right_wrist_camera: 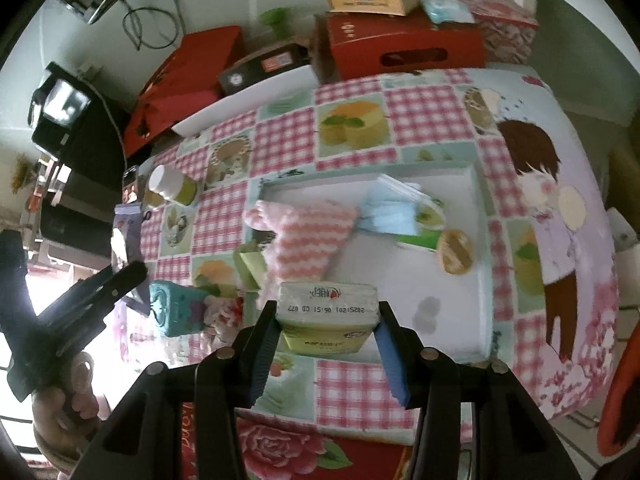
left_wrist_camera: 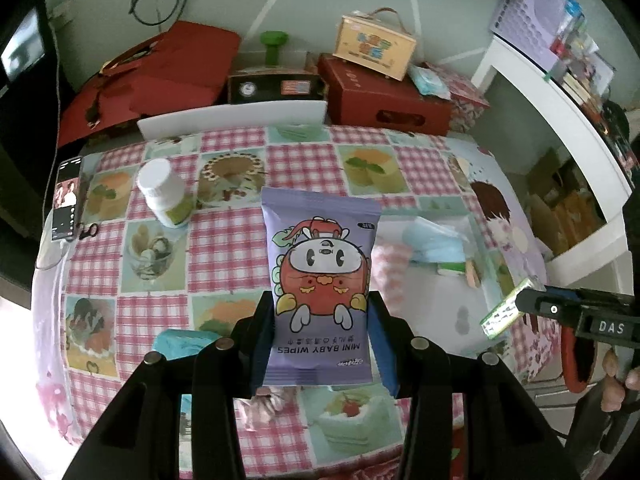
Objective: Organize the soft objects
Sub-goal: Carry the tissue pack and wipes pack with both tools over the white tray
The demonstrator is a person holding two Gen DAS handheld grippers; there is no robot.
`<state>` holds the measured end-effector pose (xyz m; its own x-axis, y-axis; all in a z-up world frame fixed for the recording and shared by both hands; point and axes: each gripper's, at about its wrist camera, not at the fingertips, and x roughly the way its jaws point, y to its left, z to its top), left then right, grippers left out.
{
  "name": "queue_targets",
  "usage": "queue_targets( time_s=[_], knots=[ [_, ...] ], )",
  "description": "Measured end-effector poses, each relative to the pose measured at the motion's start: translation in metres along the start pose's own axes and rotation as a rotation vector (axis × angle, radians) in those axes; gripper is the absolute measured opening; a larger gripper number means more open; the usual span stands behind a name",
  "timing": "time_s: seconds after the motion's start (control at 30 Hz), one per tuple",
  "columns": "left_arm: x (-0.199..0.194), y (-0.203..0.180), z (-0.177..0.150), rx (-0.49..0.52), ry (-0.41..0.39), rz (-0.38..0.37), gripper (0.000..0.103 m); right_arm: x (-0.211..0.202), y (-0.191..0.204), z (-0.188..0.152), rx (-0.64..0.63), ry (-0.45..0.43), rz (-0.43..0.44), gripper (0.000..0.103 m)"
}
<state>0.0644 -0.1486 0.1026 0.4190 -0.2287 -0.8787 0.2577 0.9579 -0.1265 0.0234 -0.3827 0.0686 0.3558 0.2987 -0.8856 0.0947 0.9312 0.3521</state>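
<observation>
My left gripper (left_wrist_camera: 322,316) is shut on a purple pack of mini baby wipes (left_wrist_camera: 320,264) and holds it upright above the checked tablecloth. My right gripper (right_wrist_camera: 326,316) is shut on a yellow-green tissue pack (right_wrist_camera: 328,320), held over the near edge of a white tray (right_wrist_camera: 460,304). In the tray lie a pink-and-white wavy cloth (right_wrist_camera: 304,228), a stack of light blue cloths (right_wrist_camera: 390,212) and a round brown item (right_wrist_camera: 454,256). The right gripper with its tissue pack (left_wrist_camera: 504,314) also shows at the right edge of the left wrist view, beside the tray (left_wrist_camera: 472,304).
A white bottle (left_wrist_camera: 166,196) stands on the table at left, near a phone (left_wrist_camera: 66,200) at the edge. A teal pack (right_wrist_camera: 172,314) and a green box (right_wrist_camera: 250,266) lie left of the tray. Red boxes (left_wrist_camera: 384,100) and a small case (left_wrist_camera: 374,46) crowd the far side.
</observation>
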Motion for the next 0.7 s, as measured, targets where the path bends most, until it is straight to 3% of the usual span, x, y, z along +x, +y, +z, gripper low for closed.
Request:
queue_targets(
  time_s=[0.37,0.7],
  knots=[
    [0.016,-0.05,-0.007,0.081,0.04,-0.011,0.046,0.009,-0.05,-0.014,0.068,0.023,-0.028,0.05],
    [0.04,-0.078,-0.013,0.126,0.089,0.004,0.046,0.031,-0.072,-0.02,0.09,0.056,-0.04,0.05]
  ],
)
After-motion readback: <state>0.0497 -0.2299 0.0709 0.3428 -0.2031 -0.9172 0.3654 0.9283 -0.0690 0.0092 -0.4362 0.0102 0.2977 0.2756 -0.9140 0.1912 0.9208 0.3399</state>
